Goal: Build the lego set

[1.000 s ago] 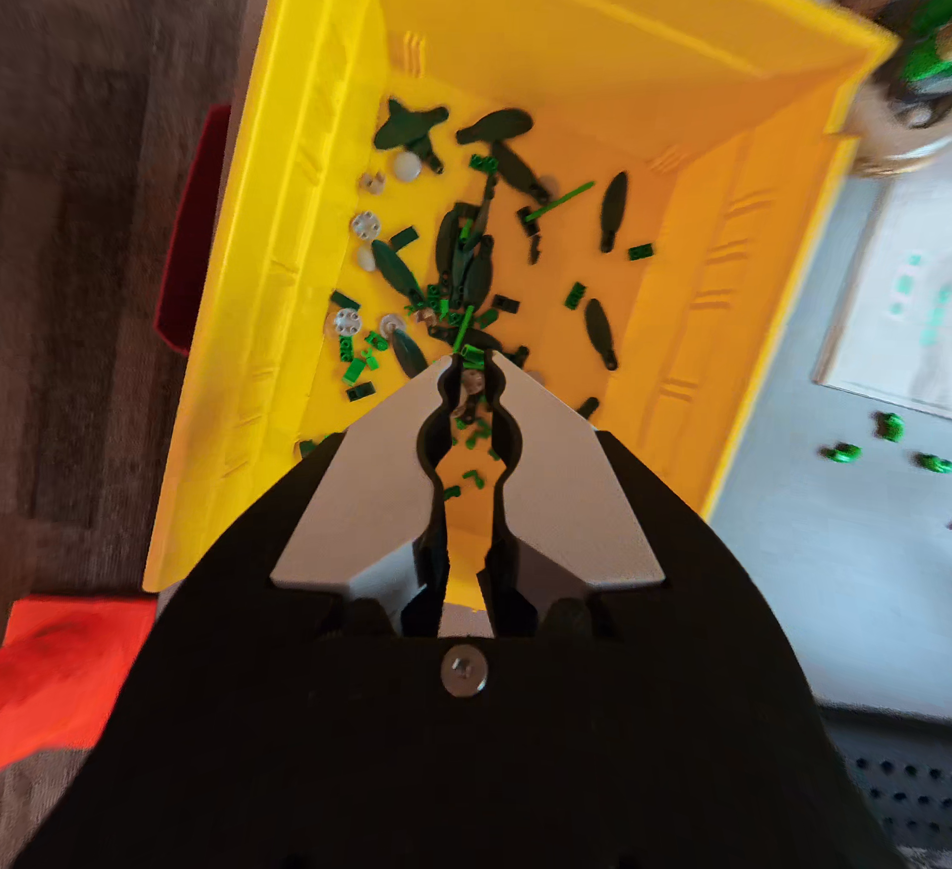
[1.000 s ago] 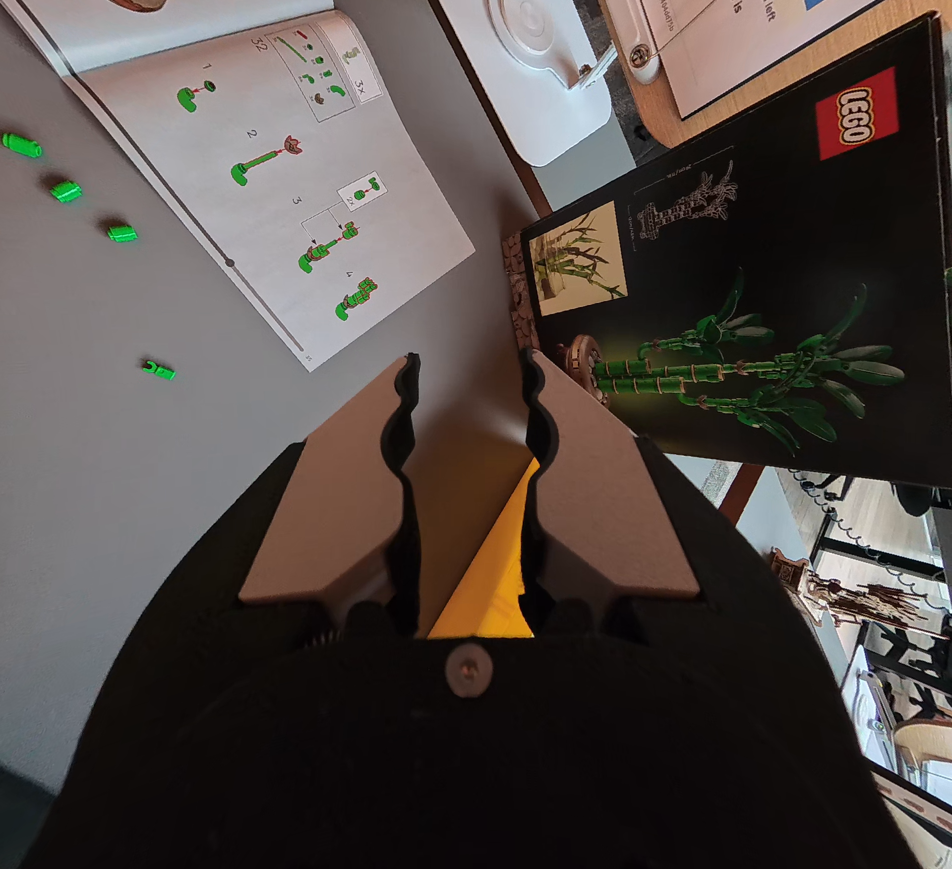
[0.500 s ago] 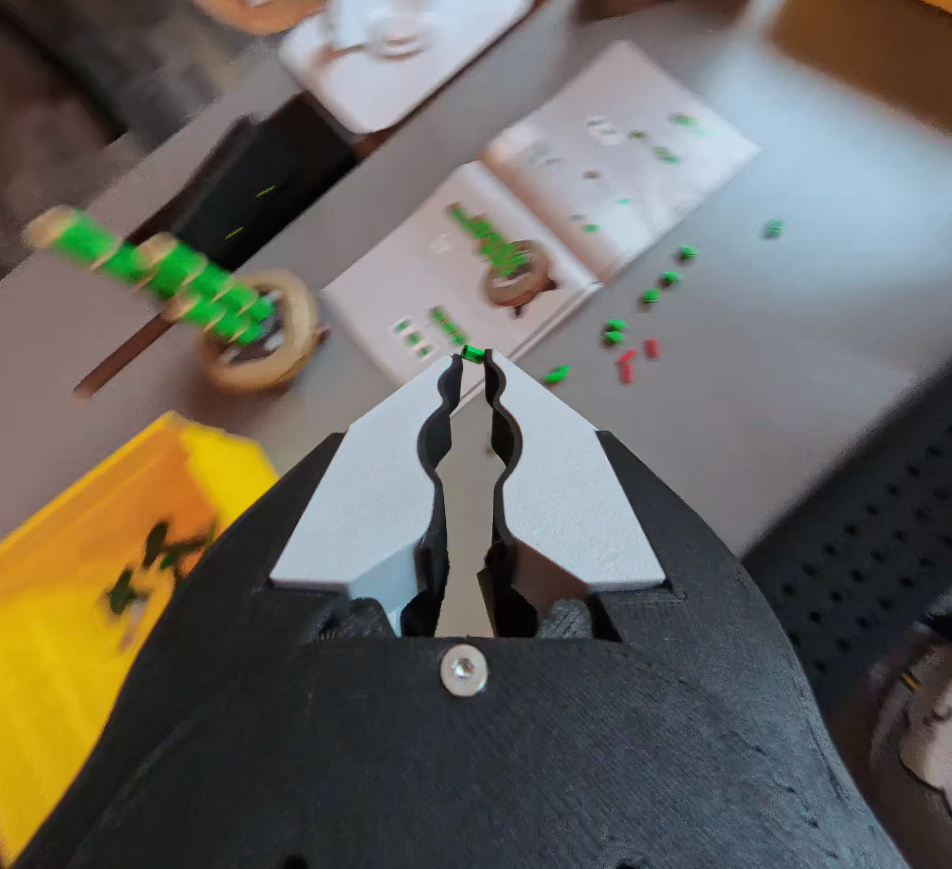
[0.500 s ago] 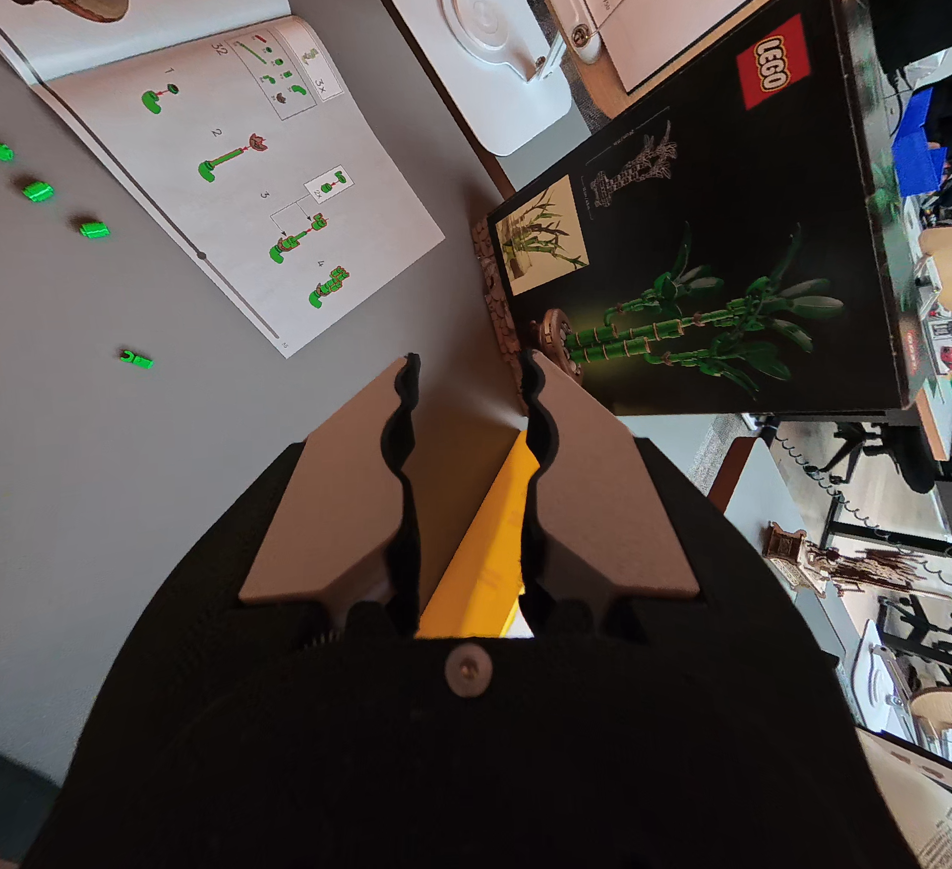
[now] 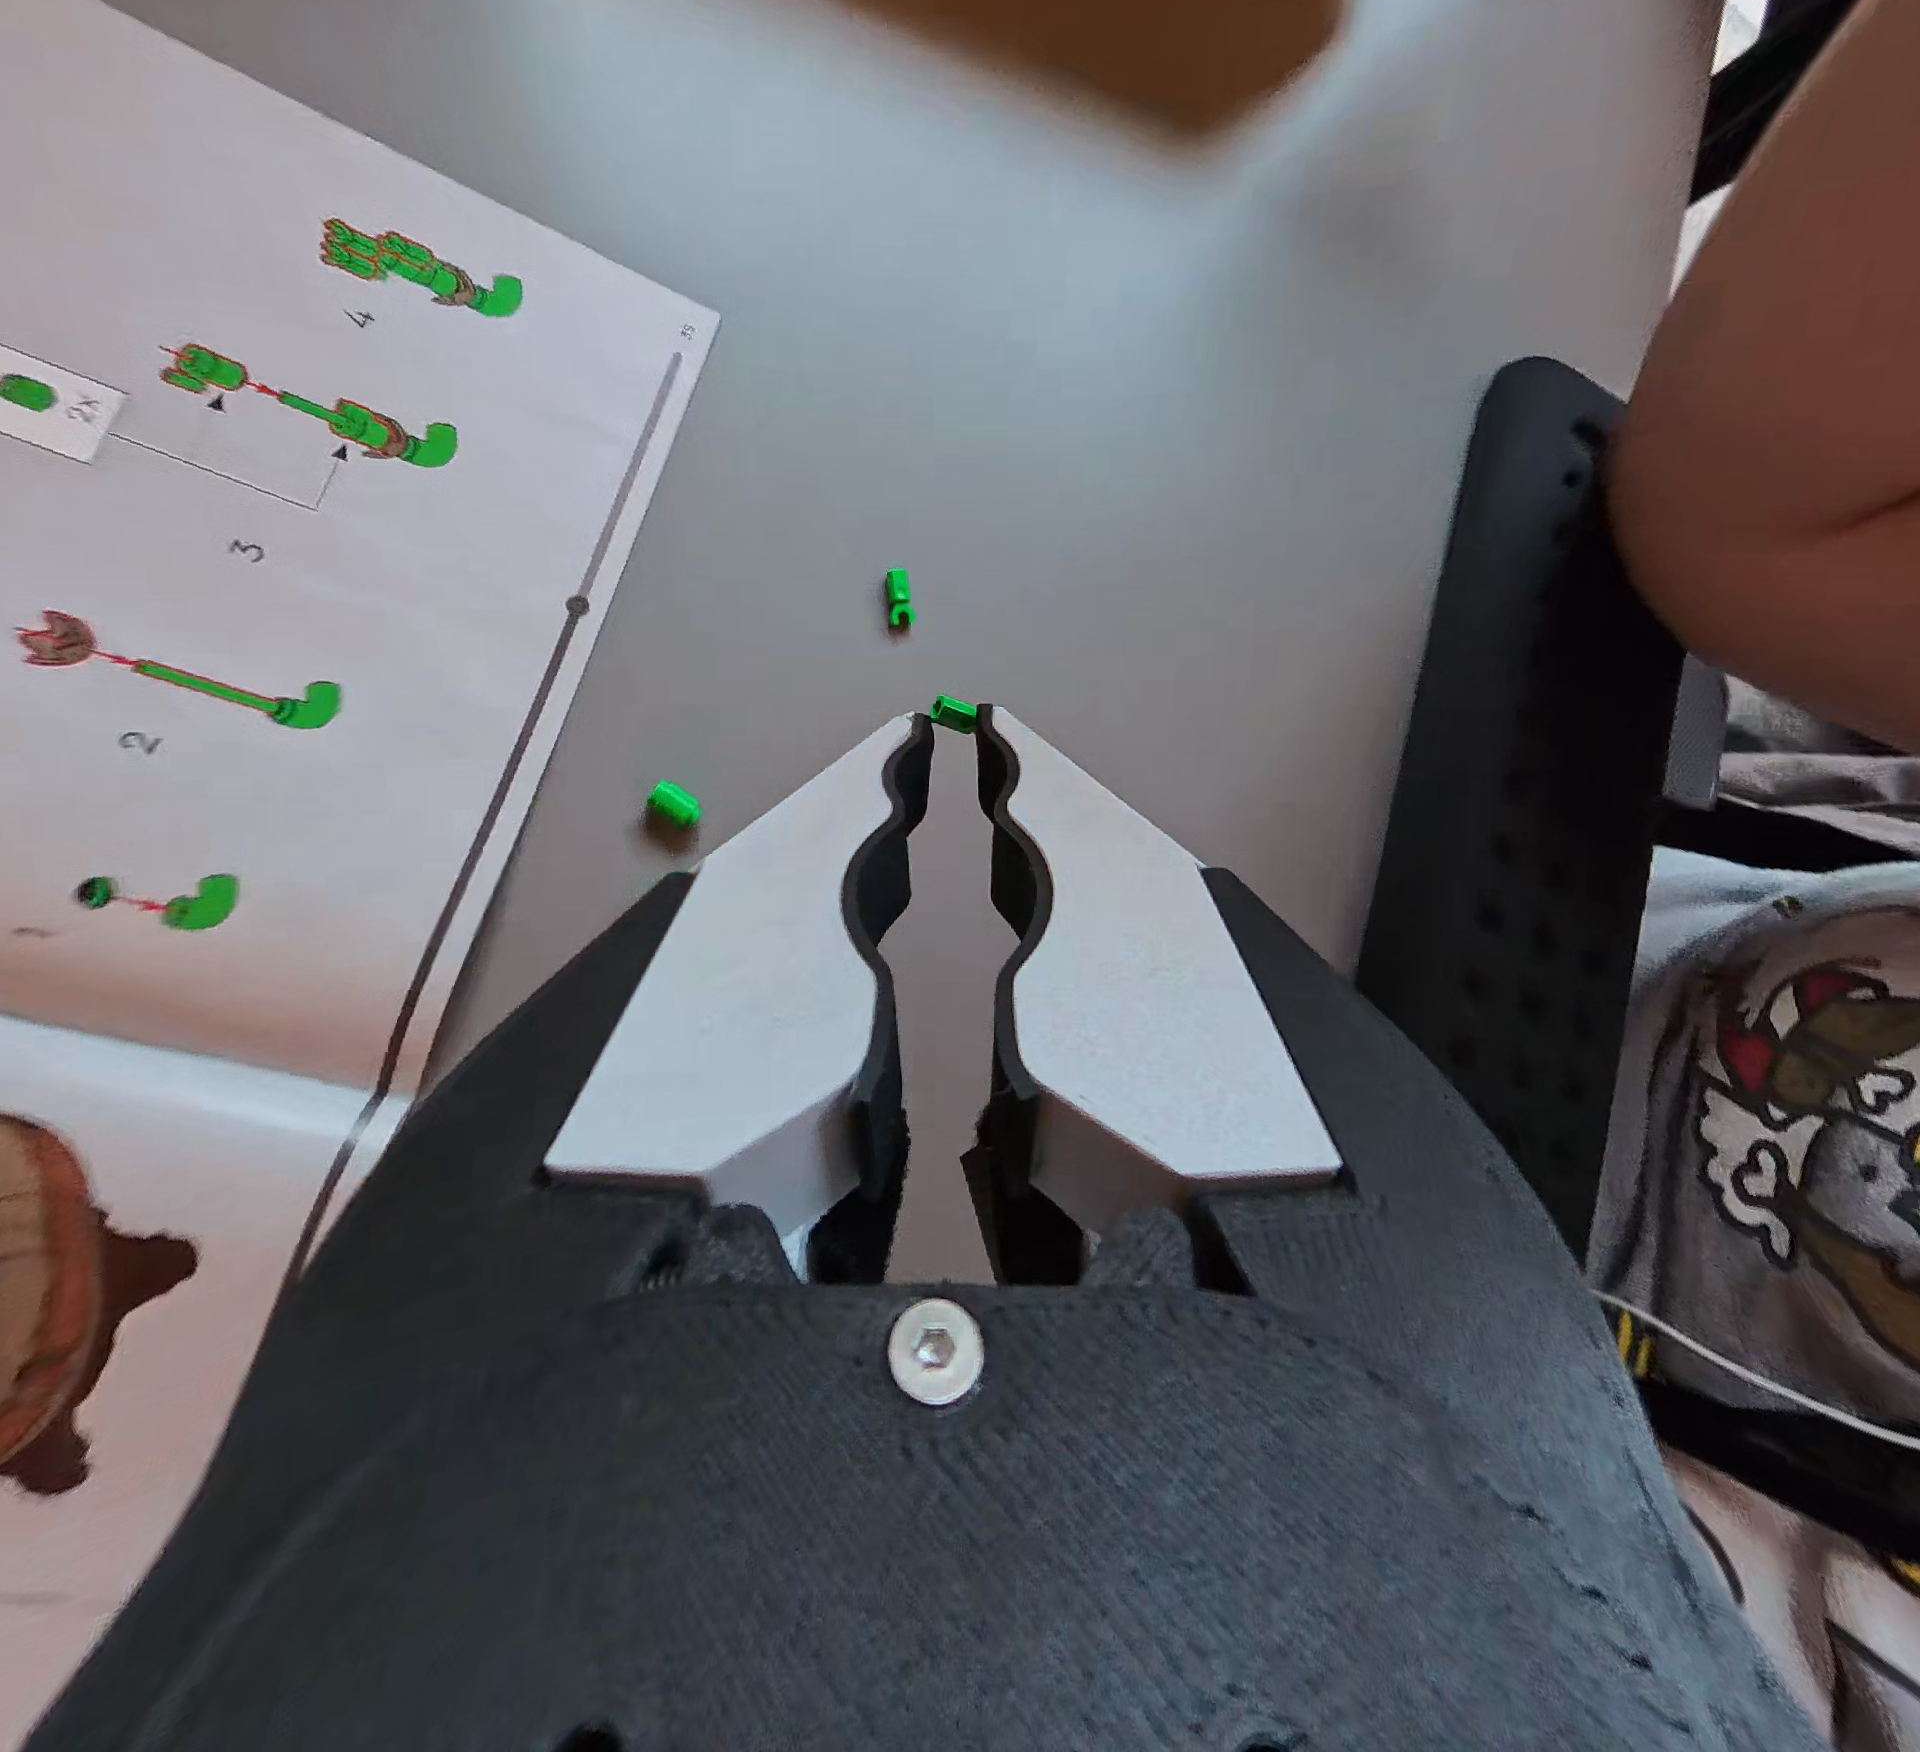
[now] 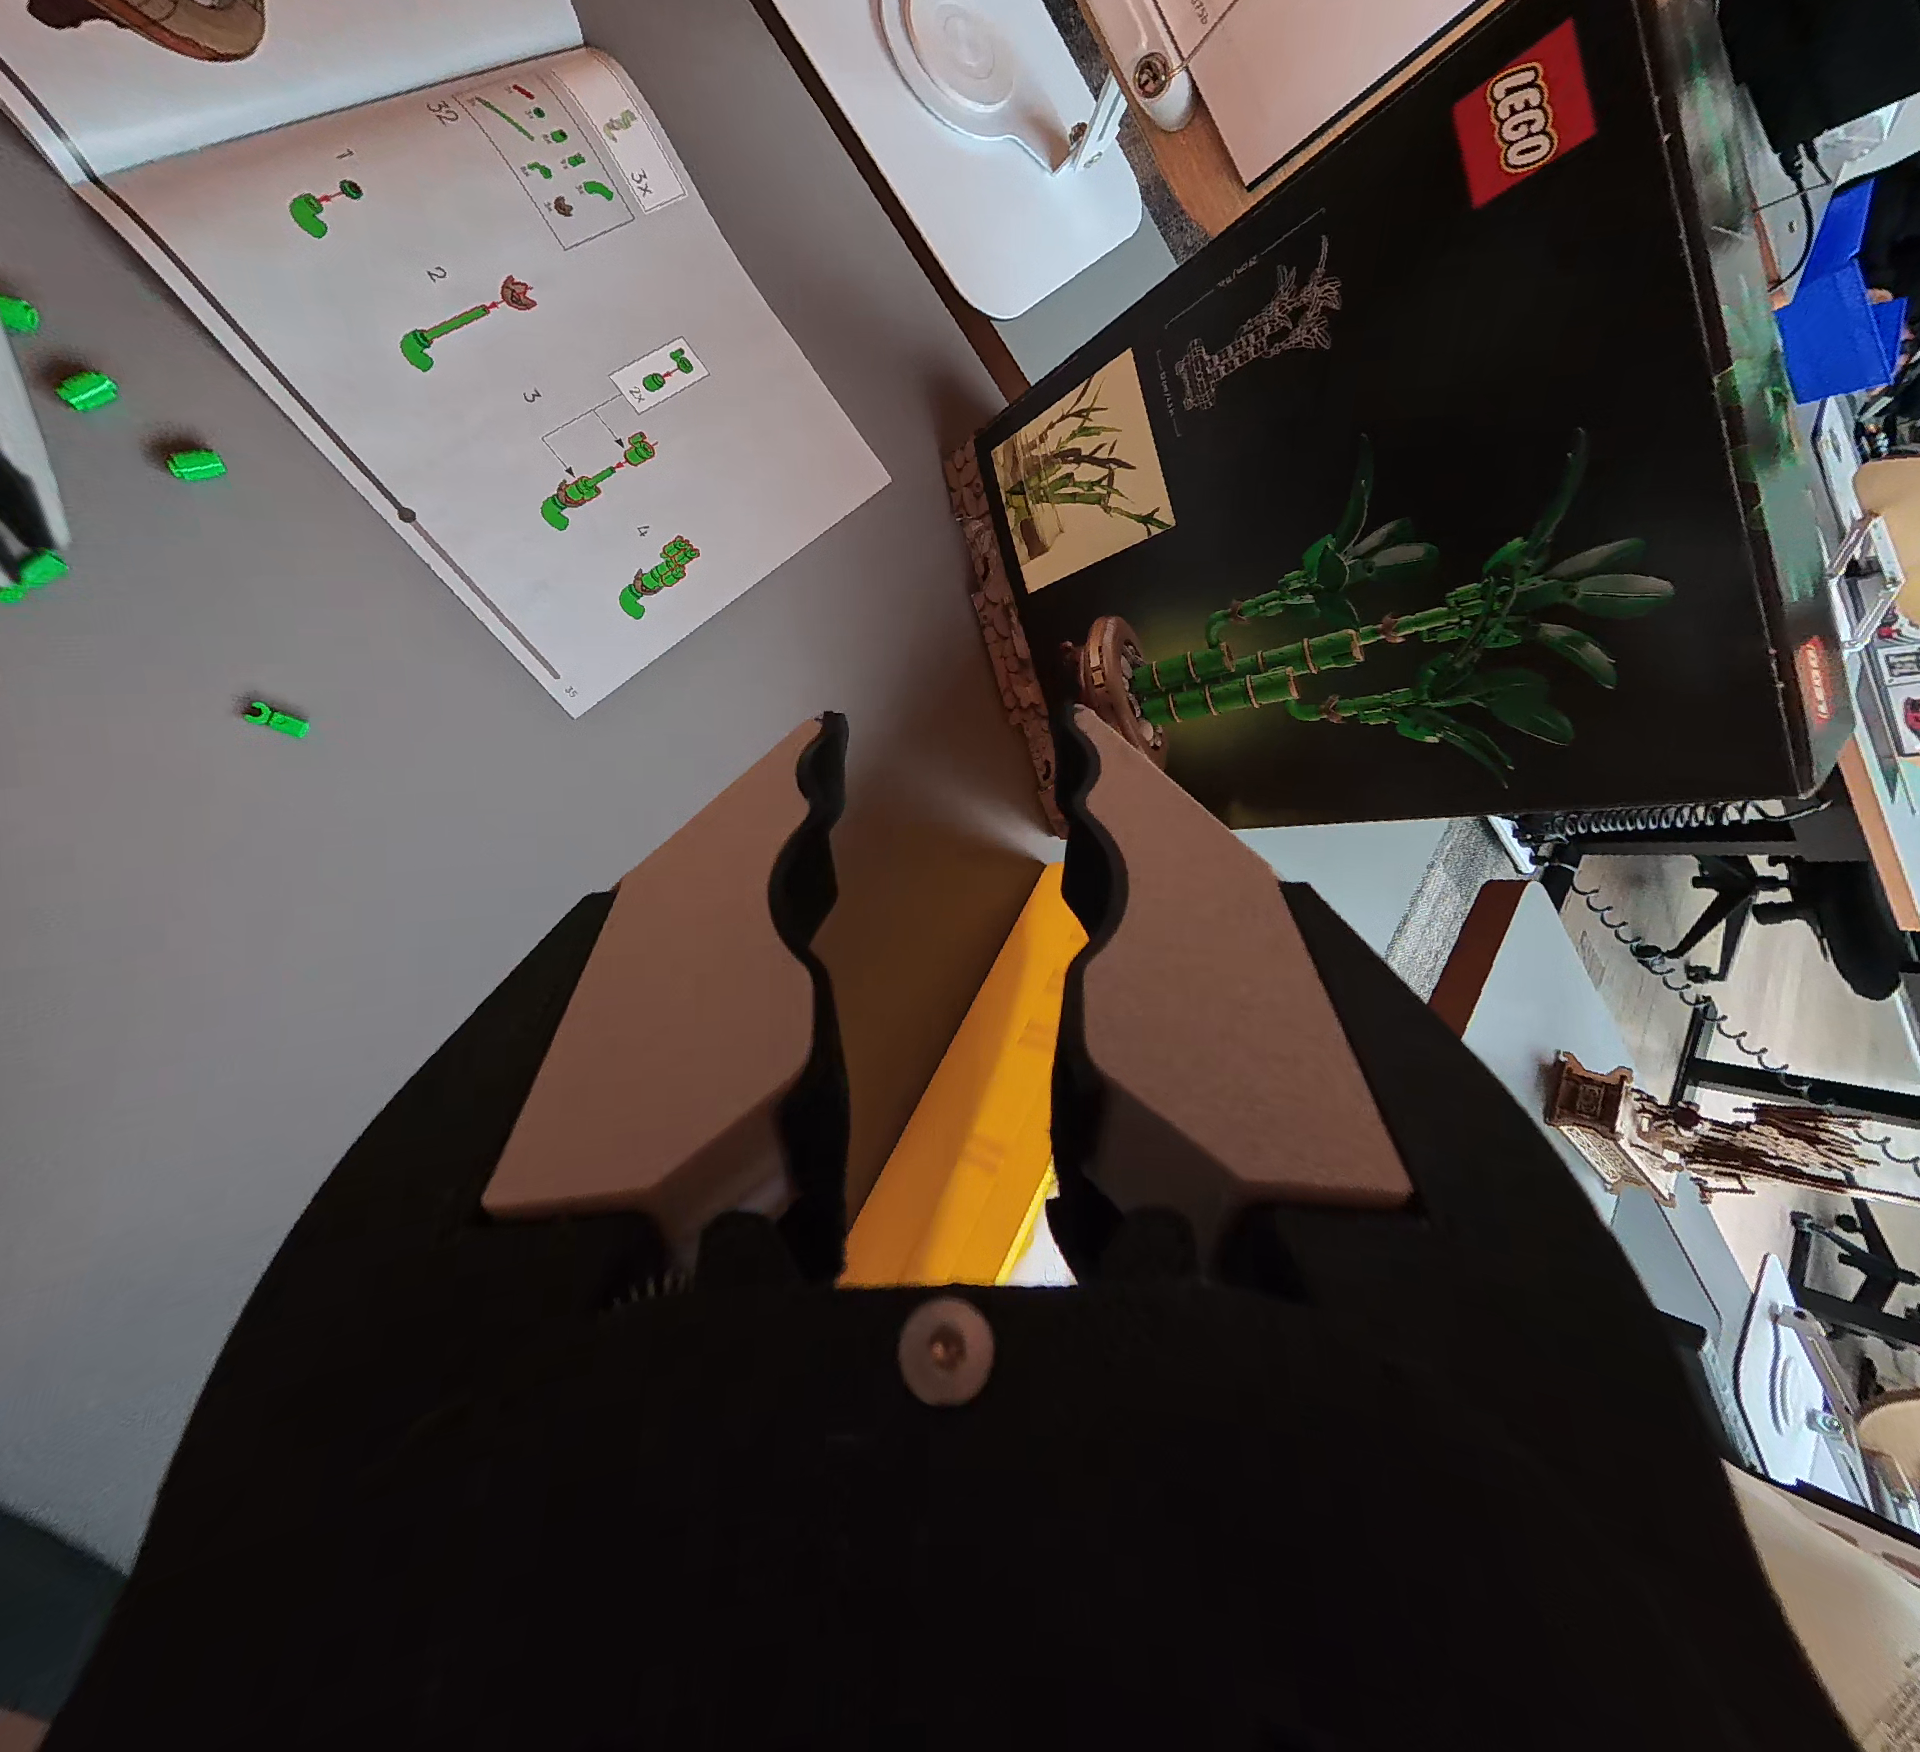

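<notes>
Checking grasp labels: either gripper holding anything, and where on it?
Left gripper: small bright green cylindrical lego piece, pinched across its sides at the very fingertips. Right gripper: open, nothing held.

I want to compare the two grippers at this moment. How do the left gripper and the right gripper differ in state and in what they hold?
The left gripper is nearly closed, pinching a small green piece at its tips; the right gripper stands open and holds nothing. The left gripper points at the grey table beside the instruction booklet; the right gripper is over a yellow bin. Both have pale fingers with wavy black pads.
</notes>
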Demonstrator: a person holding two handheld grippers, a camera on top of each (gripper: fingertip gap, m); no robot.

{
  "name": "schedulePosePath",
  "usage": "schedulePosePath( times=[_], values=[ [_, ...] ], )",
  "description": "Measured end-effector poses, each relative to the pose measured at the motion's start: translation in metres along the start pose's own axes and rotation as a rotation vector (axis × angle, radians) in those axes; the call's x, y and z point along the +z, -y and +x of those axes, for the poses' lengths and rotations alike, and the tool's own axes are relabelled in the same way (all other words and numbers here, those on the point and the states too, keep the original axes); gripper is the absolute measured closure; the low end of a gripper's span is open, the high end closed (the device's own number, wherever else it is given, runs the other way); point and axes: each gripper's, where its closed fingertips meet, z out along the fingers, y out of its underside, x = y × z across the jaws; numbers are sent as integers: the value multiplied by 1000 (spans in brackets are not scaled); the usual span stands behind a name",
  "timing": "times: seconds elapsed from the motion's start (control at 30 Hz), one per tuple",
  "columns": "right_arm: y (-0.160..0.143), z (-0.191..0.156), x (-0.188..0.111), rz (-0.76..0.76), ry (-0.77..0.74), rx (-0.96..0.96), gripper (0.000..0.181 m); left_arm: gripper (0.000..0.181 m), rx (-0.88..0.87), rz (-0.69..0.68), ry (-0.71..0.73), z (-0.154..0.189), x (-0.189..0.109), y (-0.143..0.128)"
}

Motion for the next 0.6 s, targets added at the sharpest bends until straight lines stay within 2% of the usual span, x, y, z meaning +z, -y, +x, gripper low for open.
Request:
schedulePosePath(
  times=[0.13,0.23,0.6],
  values=[
    [-1,0,1,-4,4,0,142,175,15,-18,33,-8,24,-3],
    [1,-1,1,0,6,-4,142,175,78,-48,115,-16,36,-6],
    [4,-4,1,5,13,-16,142,175,152,-116,186,-22,53,-13]
  ],
)
